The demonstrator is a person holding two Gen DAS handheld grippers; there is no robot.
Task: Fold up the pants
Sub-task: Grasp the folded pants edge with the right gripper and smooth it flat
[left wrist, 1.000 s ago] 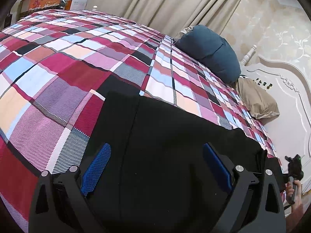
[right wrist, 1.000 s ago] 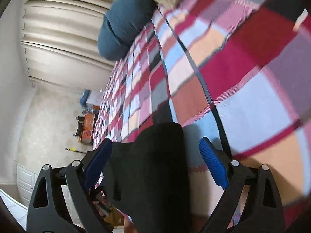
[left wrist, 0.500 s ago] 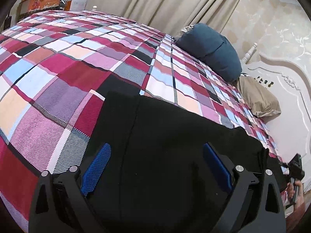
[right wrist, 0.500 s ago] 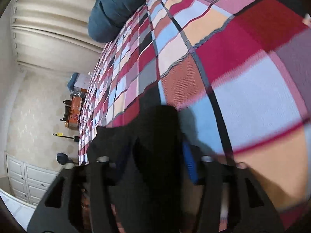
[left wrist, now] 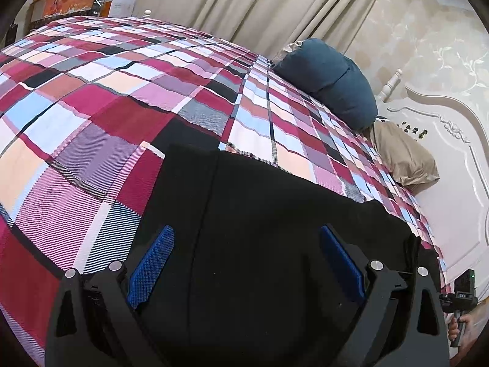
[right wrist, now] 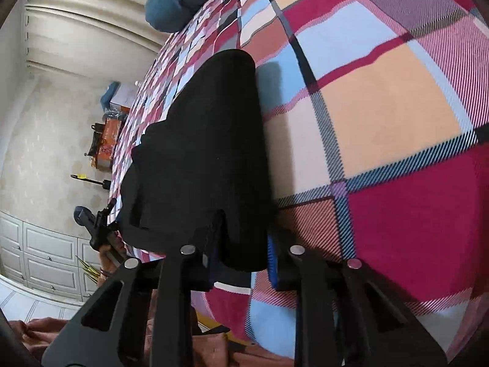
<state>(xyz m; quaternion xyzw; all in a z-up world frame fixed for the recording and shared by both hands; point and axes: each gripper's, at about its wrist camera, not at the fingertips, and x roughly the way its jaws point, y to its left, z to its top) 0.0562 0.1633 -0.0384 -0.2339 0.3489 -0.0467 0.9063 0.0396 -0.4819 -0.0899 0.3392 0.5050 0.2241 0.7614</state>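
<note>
The black cloth pants (left wrist: 259, 229) lie spread out on the bed with the red, pink, blue and peach checked cover (left wrist: 91, 116), near the edge where the person stands. In the left wrist view the left gripper (left wrist: 247, 263) hangs just over the pants with its jaws spread wide. The two blue ribbed pads (left wrist: 151, 266) stand far apart, and the flat black cloth fills all the room between them, but I cannot tell if the pads touch it. Nothing is pinched there. In the right wrist view the right gripper (right wrist: 241, 253) is at one end of the pants (right wrist: 207, 153), where the cloth is bunched into a thick roll that runs away from the camera over the checked cover (right wrist: 382, 107). Its jaws are closing, and the end of the black roll sits right between them (the blue pad on the right side (right wrist: 271, 263) is up against the cloth, and the one on the left is mostly hidden behind it). The cloth fills the gap from side to side, so it looks pinched. Far back on the bed lie a dark blue soft pillow (left wrist: 333, 94) and a tan pillow (left wrist: 403, 156), next to the white carved headboard (left wrist: 452, 165). Cream curtains (left wrist: 244, 3) hang behind the bed. A hand (left wrist: 461, 330) holding the handle of the right gripper shows at the lower right edge of the left wrist view.
</note>
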